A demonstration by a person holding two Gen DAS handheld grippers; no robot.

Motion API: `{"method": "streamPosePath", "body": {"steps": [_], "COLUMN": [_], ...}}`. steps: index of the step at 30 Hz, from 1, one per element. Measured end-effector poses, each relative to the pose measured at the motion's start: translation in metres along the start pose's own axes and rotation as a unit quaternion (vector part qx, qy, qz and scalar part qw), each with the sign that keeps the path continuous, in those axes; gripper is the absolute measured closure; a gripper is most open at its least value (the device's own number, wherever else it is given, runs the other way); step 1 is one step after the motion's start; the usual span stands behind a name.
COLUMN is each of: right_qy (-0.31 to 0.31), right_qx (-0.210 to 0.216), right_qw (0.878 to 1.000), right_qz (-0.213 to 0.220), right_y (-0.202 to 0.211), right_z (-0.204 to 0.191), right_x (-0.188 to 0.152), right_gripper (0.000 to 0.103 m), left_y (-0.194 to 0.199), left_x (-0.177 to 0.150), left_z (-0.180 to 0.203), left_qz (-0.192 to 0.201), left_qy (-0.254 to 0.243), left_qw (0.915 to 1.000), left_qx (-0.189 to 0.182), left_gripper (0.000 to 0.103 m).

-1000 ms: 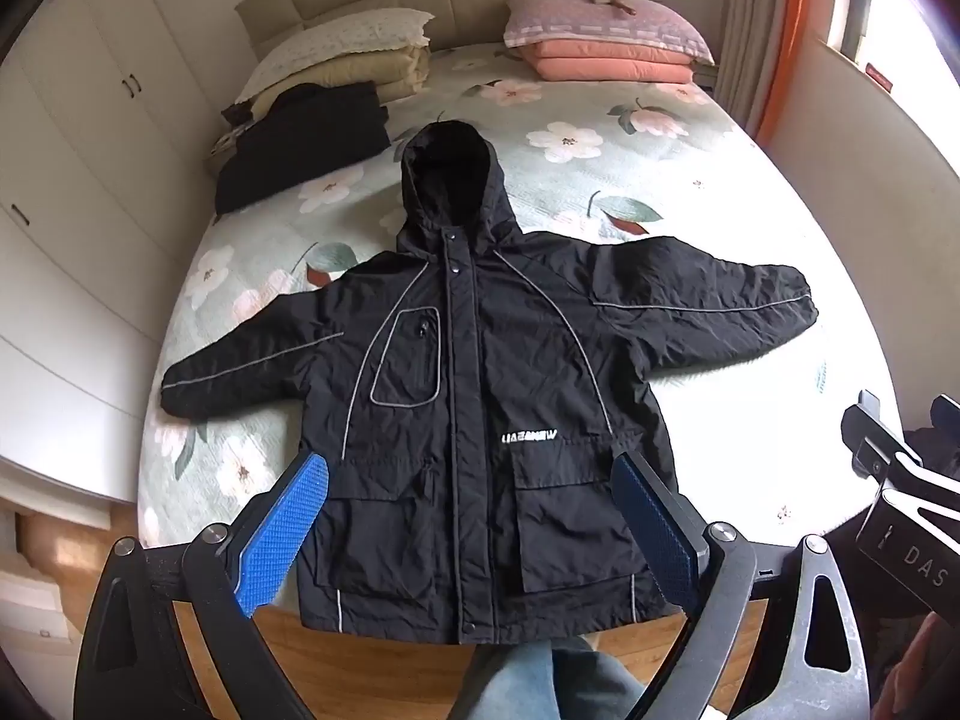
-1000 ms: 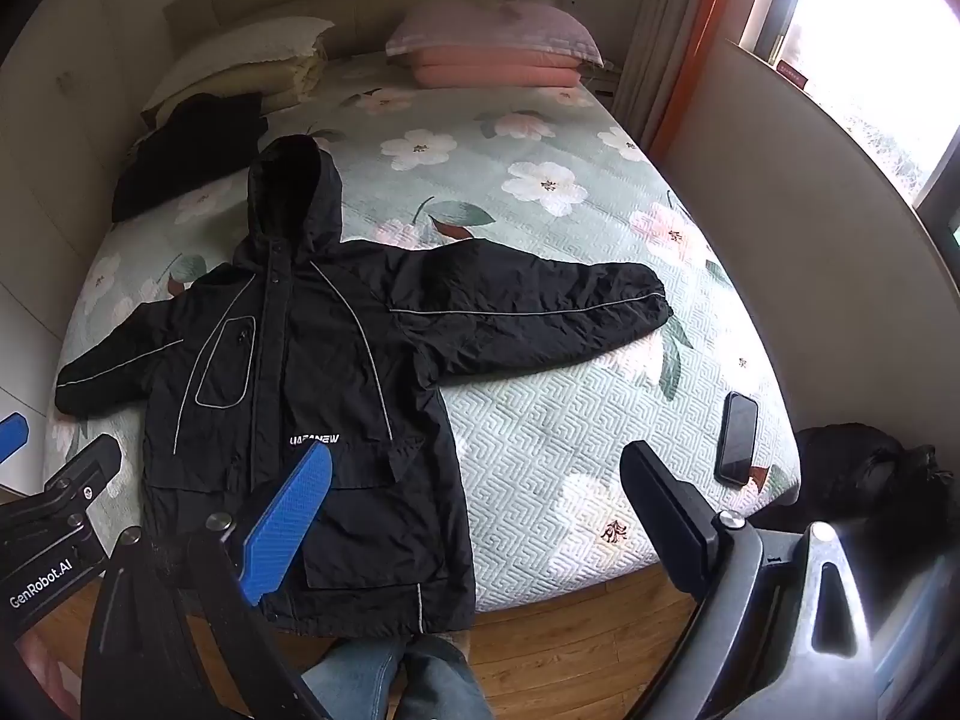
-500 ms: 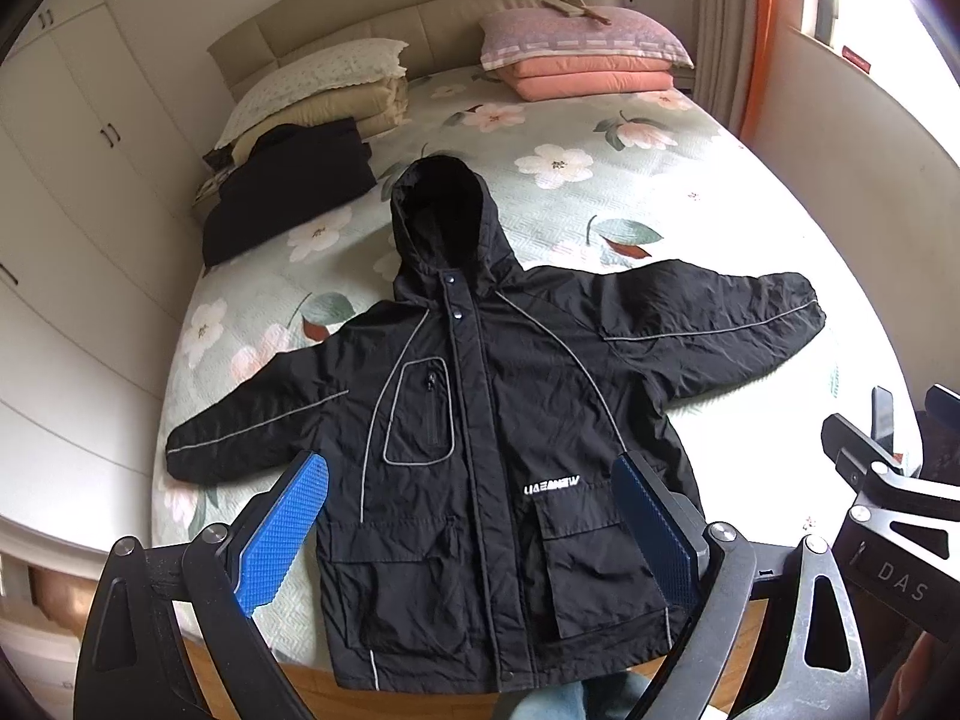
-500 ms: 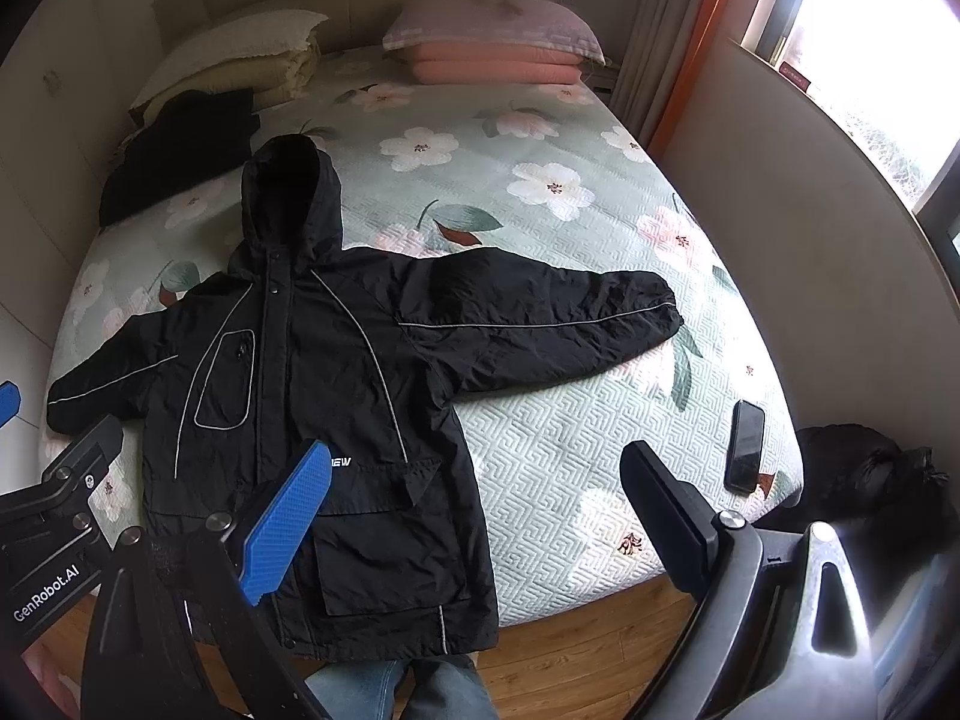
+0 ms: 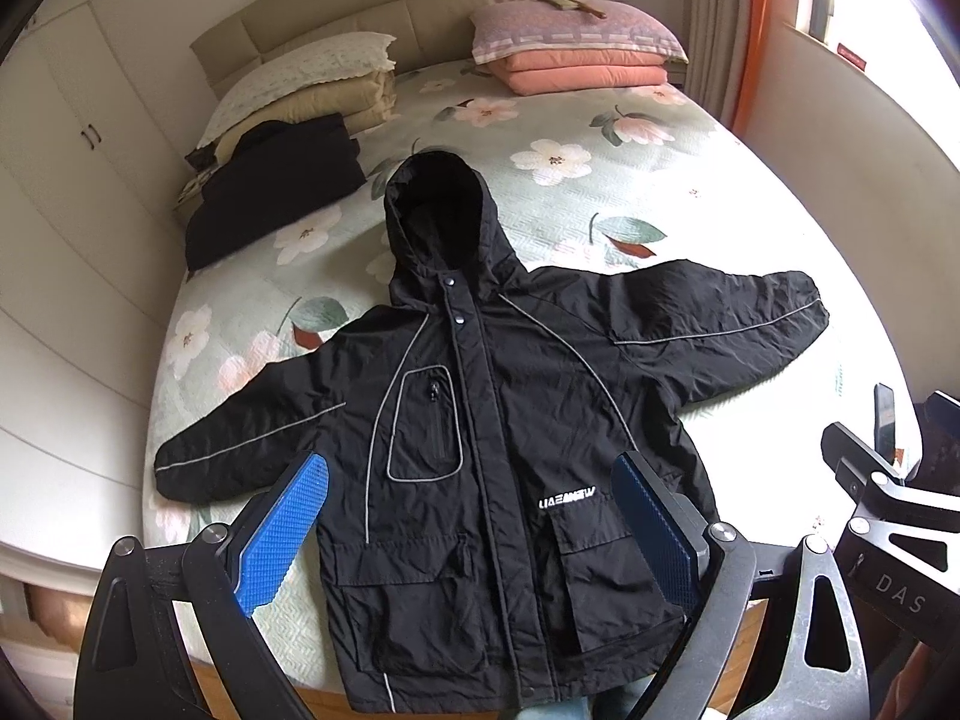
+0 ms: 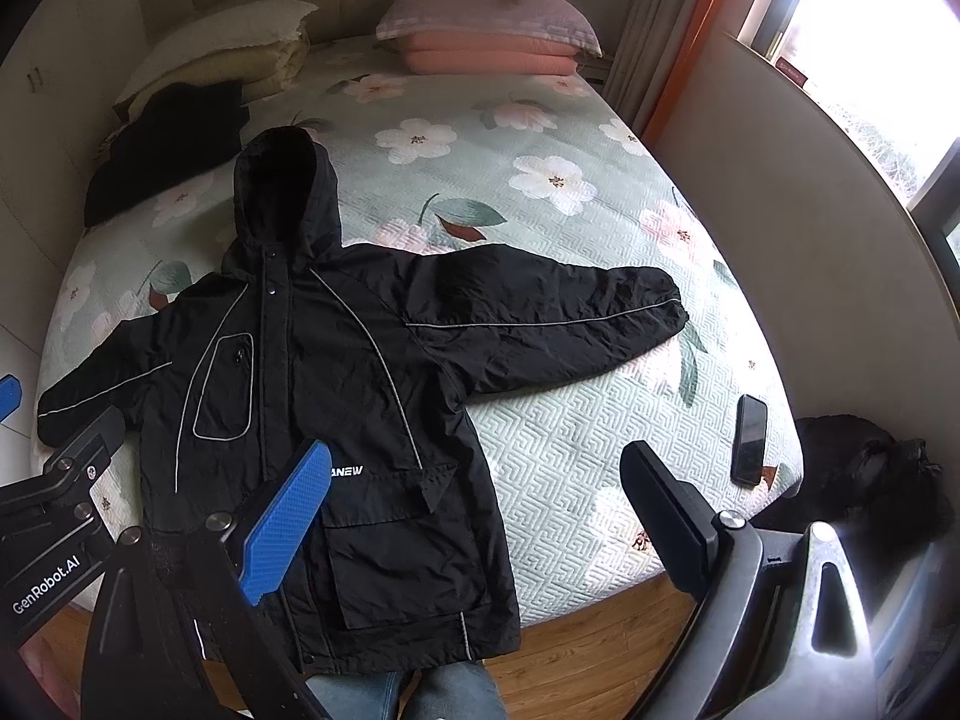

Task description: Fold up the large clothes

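Note:
A black hooded jacket (image 5: 480, 420) lies spread flat, front up, on the bed with both sleeves out; its hem hangs over the near edge. It also shows in the right wrist view (image 6: 336, 372). My left gripper (image 5: 474, 528) is open and empty, held above the jacket's lower body. My right gripper (image 6: 474, 516) is open and empty, above the jacket's right hem and the bedspread beside it. Each gripper's body shows at the edge of the other's view.
The bed (image 5: 630, 192) has a floral green cover. A folded black garment (image 5: 276, 186) lies at the far left. Pillows and folded blankets (image 5: 570, 54) are at the headboard. A phone (image 6: 750, 438) lies near the bed's right edge. A dark bag (image 6: 858, 474) sits on the floor.
Both grippers have moved forward and tilted up over the bed, so the jacket sits lower and closer in view. The jaws stay open and the jacket has not moved.

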State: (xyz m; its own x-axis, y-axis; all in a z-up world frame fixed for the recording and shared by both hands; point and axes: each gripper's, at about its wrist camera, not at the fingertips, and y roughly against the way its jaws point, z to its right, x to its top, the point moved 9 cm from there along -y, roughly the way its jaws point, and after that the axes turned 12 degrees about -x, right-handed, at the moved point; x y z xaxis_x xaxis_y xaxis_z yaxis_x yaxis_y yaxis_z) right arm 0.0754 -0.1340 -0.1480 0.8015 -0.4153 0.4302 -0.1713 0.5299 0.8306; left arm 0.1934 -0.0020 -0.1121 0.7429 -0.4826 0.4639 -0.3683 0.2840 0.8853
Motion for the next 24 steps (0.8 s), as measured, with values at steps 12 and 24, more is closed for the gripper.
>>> {"method": "streamPosePath", "body": {"steps": [12,24], "right_qy": [-0.025,-0.002], "right_qx": [-0.011,0.013], "right_qw": [0.999,1.000], "right_qz": [-0.017,-0.004], "right_y": [-0.008,-0.029], "right_z": [0.014,0.050], "right_x": [-0.005,0.023], "right_gripper": [0.005,0.005], "left_y": [-0.011,-0.009], "left_x": [0.003,0.024], "left_z": [0.010,0.055], "left_qz": [-0.008,-0.002], "left_qy": [-0.021,0.003], "left_qw": [0.9997,1.0000], "left_qx": [-0.010,0.010], "left_gripper": [0.007,0.007]}}
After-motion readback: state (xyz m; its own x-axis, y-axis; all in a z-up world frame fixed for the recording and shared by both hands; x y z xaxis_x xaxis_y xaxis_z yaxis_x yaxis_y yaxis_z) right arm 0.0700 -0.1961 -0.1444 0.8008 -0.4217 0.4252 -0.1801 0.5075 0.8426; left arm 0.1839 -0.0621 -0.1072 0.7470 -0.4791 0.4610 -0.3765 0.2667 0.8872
